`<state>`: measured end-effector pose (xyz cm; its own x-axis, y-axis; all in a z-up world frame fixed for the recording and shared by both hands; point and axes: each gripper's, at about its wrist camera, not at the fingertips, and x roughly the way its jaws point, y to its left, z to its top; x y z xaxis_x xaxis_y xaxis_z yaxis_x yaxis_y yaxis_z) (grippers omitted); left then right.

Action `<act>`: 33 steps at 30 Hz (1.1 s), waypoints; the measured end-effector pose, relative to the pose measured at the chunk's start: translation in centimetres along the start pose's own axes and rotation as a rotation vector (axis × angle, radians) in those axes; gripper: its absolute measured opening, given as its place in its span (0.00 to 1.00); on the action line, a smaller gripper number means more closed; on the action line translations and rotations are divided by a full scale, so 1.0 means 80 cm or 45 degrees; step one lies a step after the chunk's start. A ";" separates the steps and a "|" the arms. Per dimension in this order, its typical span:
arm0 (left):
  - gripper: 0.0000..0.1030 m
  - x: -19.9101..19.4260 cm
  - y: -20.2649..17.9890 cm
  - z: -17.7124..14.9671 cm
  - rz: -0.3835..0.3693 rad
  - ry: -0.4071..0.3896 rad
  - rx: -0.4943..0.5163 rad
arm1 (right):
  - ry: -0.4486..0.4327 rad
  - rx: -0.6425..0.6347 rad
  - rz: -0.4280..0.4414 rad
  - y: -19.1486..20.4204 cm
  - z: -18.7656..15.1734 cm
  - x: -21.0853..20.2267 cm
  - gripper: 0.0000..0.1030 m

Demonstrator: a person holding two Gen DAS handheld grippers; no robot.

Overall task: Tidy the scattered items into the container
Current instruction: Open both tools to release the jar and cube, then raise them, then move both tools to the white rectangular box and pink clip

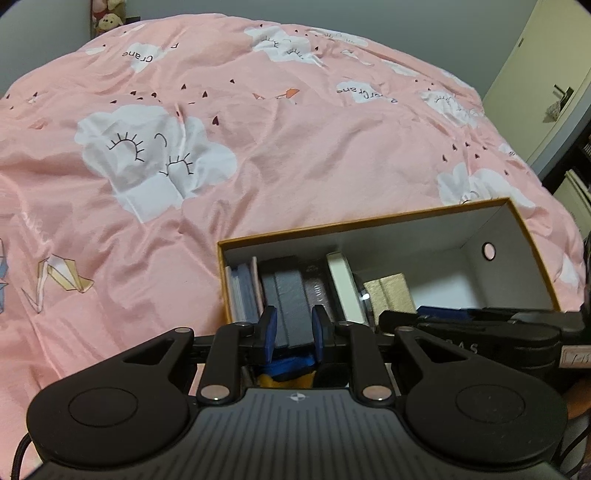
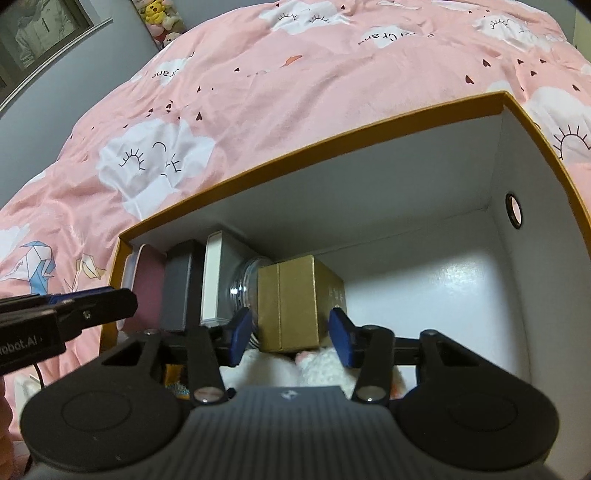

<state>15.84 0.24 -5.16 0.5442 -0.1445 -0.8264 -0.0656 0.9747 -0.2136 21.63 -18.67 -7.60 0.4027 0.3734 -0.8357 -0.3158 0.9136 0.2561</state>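
An orange-rimmed cardboard box (image 1: 369, 221) with white inside walls lies on the pink bed; it also shows in the right wrist view (image 2: 332, 136). Inside stand several flat items: a dark grey case (image 1: 291, 295), a white box (image 1: 338, 280), a glass jar (image 2: 245, 284) and a gold box (image 2: 291, 306). My left gripper (image 1: 293, 326) sits over the box's near left part, its blue pads on either side of the dark grey case. My right gripper (image 2: 291, 334) is open, its pads apart on either side of the gold box, above a white fluffy item (image 2: 317, 365).
A pink quilt (image 1: 258, 147) with cloud prints covers the bed around the box. A cream door (image 1: 546, 81) stands at the right. Plush toys (image 2: 162, 18) sit at the far wall. The box's right half (image 2: 424, 295) has a bare white floor.
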 end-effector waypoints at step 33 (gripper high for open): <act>0.59 -0.136 0.067 -0.095 0.141 -0.169 0.118 | -0.403 -0.295 -0.016 0.126 -0.097 -0.113 0.69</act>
<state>3.24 5.74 -1.26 0.6436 -0.0177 -0.7651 -0.0574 0.9958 -0.0714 8.13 -14.09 -1.28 0.6415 0.4264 -0.6377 -0.4799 0.8716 0.1000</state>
